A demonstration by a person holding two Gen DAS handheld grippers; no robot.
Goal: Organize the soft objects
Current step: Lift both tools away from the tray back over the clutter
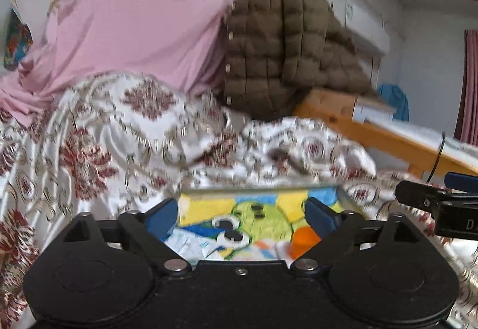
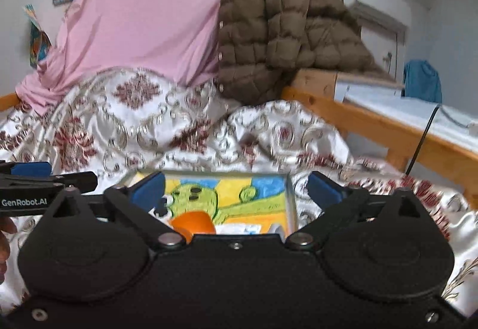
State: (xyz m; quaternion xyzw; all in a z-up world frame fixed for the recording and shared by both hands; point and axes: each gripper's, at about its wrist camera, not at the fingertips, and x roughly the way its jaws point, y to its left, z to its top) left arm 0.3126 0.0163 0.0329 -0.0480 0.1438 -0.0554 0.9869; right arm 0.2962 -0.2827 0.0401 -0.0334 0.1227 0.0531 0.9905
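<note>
Both tools hang side by side over the near edge of the bed: the left hand-held gripper (image 1: pixel 240 217) and right hand-held gripper (image 2: pixel 236 190) gape wide, gripping nothing, likely lined up to take the one cartoon-printed cushion (image 1: pixel 254 214) lying just beyond them on the single crumpled floral quilt (image 1: pixel 119 134). One brown puffer jacket (image 1: pixel 280 48) and one pink sheet (image 1: pixel 143 15) drape at the far side.

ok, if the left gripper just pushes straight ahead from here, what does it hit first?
Probably the cartoon-print cushion, already between the open left gripper blue pads. Beyond it lies the rumpled floral quilt. Blur leaves depth unclear.
</note>
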